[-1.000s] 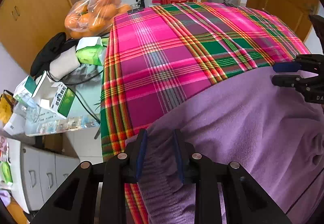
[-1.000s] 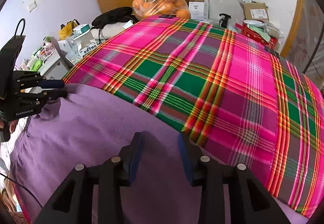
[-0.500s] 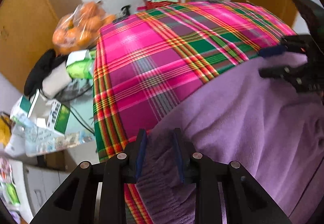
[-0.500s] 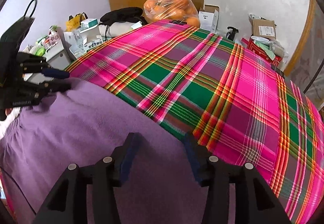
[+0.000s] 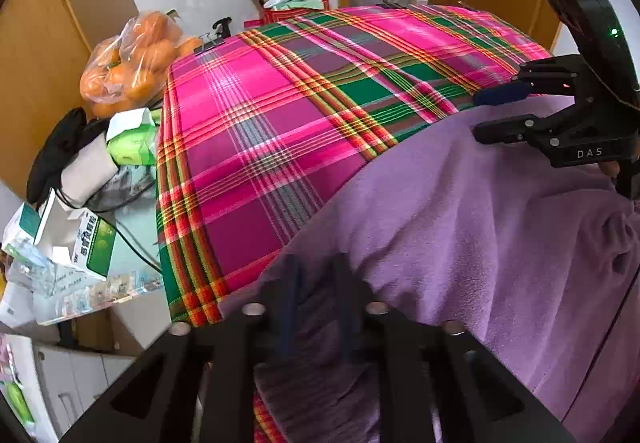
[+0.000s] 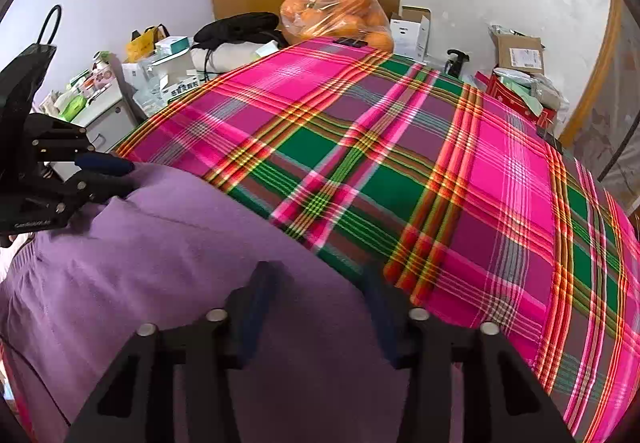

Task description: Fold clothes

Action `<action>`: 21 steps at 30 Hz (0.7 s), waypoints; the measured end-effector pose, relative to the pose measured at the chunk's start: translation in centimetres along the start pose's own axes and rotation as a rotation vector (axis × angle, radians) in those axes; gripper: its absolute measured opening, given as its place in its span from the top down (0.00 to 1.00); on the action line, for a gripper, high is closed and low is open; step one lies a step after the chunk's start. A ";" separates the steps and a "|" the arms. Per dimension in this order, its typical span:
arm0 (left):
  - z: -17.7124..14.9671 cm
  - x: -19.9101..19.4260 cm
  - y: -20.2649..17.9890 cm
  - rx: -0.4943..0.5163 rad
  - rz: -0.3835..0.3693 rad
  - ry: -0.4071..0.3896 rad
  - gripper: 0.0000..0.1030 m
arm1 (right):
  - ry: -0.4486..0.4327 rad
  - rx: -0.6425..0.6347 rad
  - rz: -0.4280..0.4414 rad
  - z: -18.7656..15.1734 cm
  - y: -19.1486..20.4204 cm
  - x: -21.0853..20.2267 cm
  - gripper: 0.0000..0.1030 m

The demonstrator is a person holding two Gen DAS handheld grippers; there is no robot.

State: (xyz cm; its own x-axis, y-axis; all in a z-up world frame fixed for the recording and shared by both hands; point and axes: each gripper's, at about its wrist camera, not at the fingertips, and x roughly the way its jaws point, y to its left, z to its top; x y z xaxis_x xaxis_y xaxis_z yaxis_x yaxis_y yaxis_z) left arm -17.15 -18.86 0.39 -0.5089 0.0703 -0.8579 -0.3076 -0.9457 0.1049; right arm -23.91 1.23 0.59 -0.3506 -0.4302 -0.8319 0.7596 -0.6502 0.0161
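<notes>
Left-wrist view: at 9 o'clock a low cabinet top carries cartons (image 5: 86,243), with a bag of oranges (image 5: 132,63) at 10 o'clock beside the edge of the surface (image 5: 256,147), which is covered by a pink, green and red plaid cloth. The purple fleece garment (image 5: 460,227) lies on the near part of this cloth, spreading from 6 o'clock to 3 o'clock. The left tongs (image 5: 316,299), at 6 o'clock, stand narrowly apart with a ribbed band of the garment bunched between the two fingers; motion blur hides whether the pads actually bite the fabric, so the grip cannot be told for certain. At 3 o'clock the right tongs (image 5: 494,113) reach over the far edge of the garment, the blue-tipped finger above and the black one below, parted with a gap. Right-wrist view: the left tongs (image 6: 116,177) appear at 9 o'clock at the garment's corner, and the right tongs (image 6: 316,311) at 6 o'clock stand wide apart over the purple fabric, holding nothing. The step in hand is judged to be gathering the garment's far edge at two points before turning it over. To do it well, the right tongs should close on the hem itself, catching the fleece only and not the plaid cloth beneath; both grips should sit level along the same edge, so that the fold line runs straight; and the lift should be slow and even, since soft fleece sags and slips readily from a shallow pinch.
</notes>
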 end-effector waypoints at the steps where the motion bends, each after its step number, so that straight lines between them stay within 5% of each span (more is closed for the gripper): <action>1: 0.1 0.1 -0.3 0.016 0.023 0.002 0.94 | 0.001 -0.008 0.014 0.0 0.2 0.0 0.79; 2: 0.2 0.1 -0.5 0.032 0.045 0.004 0.97 | 0.004 -0.014 0.032 0.0 0.4 0.0 0.91; 4: 0.4 0.3 -0.6 0.039 0.080 0.005 0.98 | 0.006 -0.029 0.027 0.1 0.9 0.0 0.95; 21: 1.1 0.2 0.7 -0.046 0.128 -0.035 0.98 | -0.027 0.016 -0.048 0.4 0.9 -0.1 0.96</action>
State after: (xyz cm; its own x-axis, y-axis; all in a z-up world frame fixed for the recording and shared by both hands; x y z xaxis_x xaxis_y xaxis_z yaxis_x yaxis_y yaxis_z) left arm -18.38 -19.10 0.86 -0.5698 -0.0412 -0.8208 -0.2018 -0.9612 0.1883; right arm -23.41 0.40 0.90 -0.4014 -0.4150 -0.8165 0.7326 -0.6805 -0.0143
